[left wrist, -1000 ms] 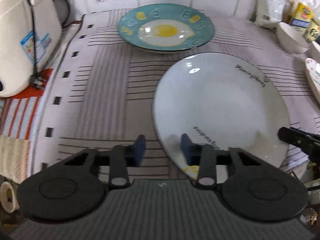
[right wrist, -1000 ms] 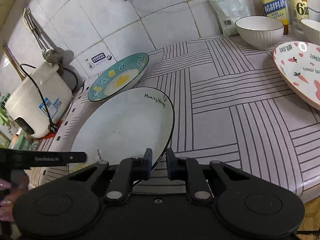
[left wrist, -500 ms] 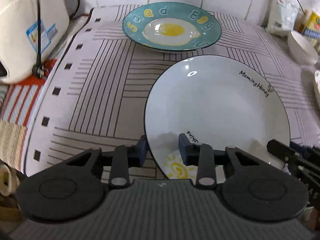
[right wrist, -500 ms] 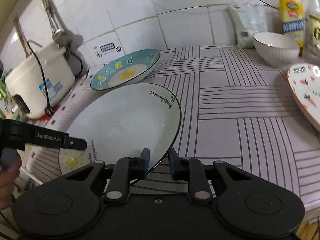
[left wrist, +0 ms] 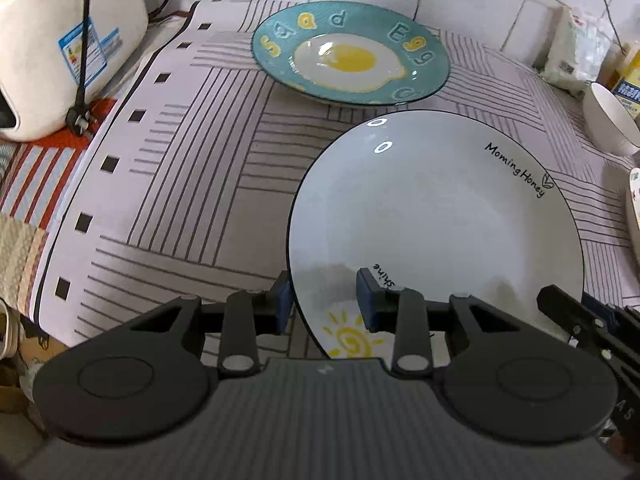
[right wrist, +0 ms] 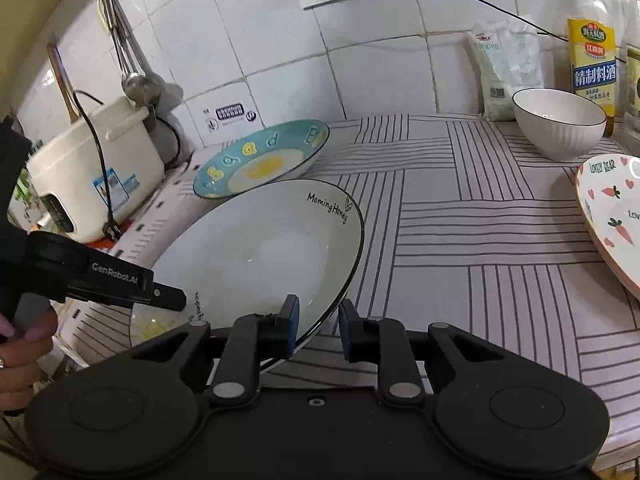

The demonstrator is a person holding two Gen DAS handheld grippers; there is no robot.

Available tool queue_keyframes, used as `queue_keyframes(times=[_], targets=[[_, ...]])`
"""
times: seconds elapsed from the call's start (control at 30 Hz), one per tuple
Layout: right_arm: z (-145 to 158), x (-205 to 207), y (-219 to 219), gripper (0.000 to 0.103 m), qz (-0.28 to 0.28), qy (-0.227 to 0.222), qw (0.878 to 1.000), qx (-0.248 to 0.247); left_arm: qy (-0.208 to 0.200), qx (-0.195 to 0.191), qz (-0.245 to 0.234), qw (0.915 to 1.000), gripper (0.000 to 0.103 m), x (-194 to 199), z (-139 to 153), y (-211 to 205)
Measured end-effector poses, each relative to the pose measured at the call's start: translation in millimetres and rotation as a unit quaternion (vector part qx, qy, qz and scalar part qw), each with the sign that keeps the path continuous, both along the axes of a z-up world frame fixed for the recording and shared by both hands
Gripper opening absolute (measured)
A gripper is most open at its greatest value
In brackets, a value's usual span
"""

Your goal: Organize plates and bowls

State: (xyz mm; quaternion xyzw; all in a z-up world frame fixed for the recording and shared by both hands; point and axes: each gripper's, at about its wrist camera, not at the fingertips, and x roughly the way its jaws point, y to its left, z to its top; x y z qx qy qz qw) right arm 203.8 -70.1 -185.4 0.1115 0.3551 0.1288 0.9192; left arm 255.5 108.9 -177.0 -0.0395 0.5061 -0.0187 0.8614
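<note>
A white plate [left wrist: 432,216] with a black rim and "Morning Honey" lettering is lifted and tilted above the striped cloth; it also shows in the right wrist view [right wrist: 256,256]. My left gripper [left wrist: 323,304] straddles its near left rim, one finger on each side. My right gripper [right wrist: 318,324] straddles its near right rim with a narrow gap. A teal egg-print plate [left wrist: 352,54] lies behind it, also in the right wrist view [right wrist: 264,158]. A white bowl [right wrist: 560,122] and a pink carrot plate [right wrist: 612,216] sit to the right.
A white rice cooker [left wrist: 60,40] with a black cord stands at the left. Bottles [right wrist: 592,48] and a white bag [right wrist: 508,68] line the tiled back wall. The counter edge [left wrist: 52,280] drops off at the left.
The white plate has risen off the cloth and tilted more, held between both grippers. Both wrist views have shifted upward and closer to the back wall.
</note>
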Motion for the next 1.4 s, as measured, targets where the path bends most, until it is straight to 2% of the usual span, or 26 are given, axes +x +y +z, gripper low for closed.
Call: queue_keyframes(times=[0.43, 0.7, 0.83, 0.97, 1.03, 1.2, 1.4], targets=[[14.8, 14.7, -43.5, 0.026, -0.035, -0.027, 0.999, 0.0, -0.031, -0.019, -0.066, 0.9972, 0.031, 26.7, 15.1, -38.0], [21.4, 28.7, -83.0, 0.026, -0.071, -0.028, 0.997, -0.019, -0.036, -0.052, -0.116, 0.9912, 0.031, 59.9, 17.4, -73.5], [14.8, 37.7, -93.1, 0.026, -0.08, -0.017, 0.996, -0.036, -0.045, -0.041, -0.135, 0.989, 0.031, 74.1, 14.2, -92.1], [5.7, 48.0, -99.5, 0.028, -0.093, 0.001, 0.995, -0.044, -0.033, -0.04, -0.162, 0.9855, 0.031, 94.1, 4.4, -105.9], [2.5, 51.6, -101.3, 0.028, -0.099, 0.006, 0.994, -0.041, -0.023, -0.039, -0.166, 0.9851, 0.031, 102.4, 1.2, -108.3], [-2.8, 60.2, -94.4, 0.03, -0.108, 0.007, 0.993, -0.054, -0.039, -0.022, -0.176, 0.9834, 0.031, 114.6, 0.2, -113.3], [-8.0, 70.5, -94.4, 0.031, -0.12, 0.015, 0.99, -0.067, -0.039, -0.014, -0.184, 0.982, 0.031, 121.0, -6.1, -116.9]])
